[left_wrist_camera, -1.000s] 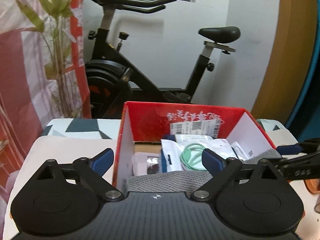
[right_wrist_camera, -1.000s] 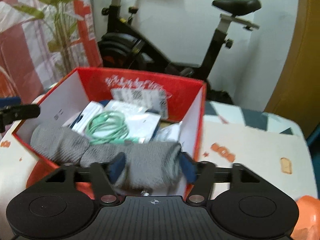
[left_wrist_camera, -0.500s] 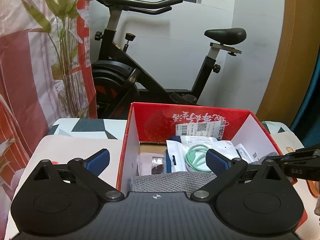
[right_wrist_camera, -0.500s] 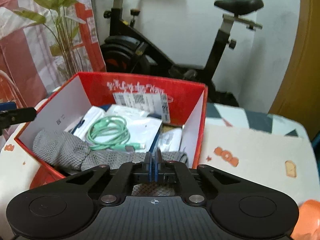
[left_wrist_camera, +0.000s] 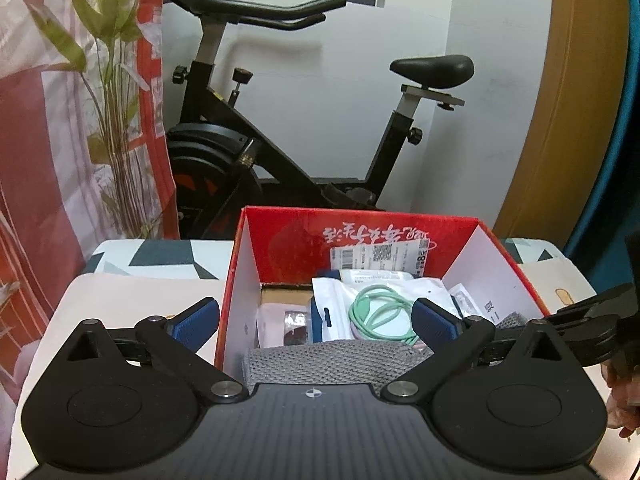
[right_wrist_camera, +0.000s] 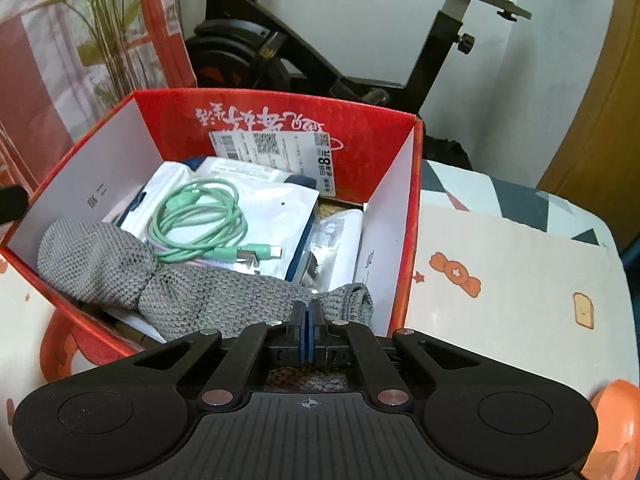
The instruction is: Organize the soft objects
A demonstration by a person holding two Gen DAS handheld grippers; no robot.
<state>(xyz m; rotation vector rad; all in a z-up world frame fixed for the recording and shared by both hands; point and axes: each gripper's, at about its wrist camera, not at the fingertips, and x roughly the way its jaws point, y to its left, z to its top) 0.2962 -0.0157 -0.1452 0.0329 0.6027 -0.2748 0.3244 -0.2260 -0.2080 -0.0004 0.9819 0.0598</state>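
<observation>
Right wrist view: the right gripper [right_wrist_camera: 307, 330] sits low centre of the frame with its blue pads pressed flat together, and the grey knit cloth [right_wrist_camera: 192, 280] lies just beyond and under them. Whether a fold of knit is pinched between the pads cannot be told; they look fully closed, so at most a thin edge is caught. The cloth stretches from lower left to the middle of the frame, inside the near side of the red box [right_wrist_camera: 404, 216], its rolled cuff end beside the pads.

To do this step well, I would judge it best to check the grip with a gentle lift first. If the knit slips free, reopen over the thick cuff and take a deeper bite. The loose weave could also snag the green cable [right_wrist_camera: 200, 220] that touches it, so lift slowly and away from the cable.

In the left wrist view the left gripper [left_wrist_camera: 316, 320] stands wide open and empty, lower centre, its left finger outside the box wall and its right one over the contents.

The box holds the cloth along its near edge, with the coiled cable behind it lying on a white pouch [right_wrist_camera: 264, 200]. More white packets fill the far part, and a barcode label [right_wrist_camera: 276, 152] sits on the back wall
</observation>
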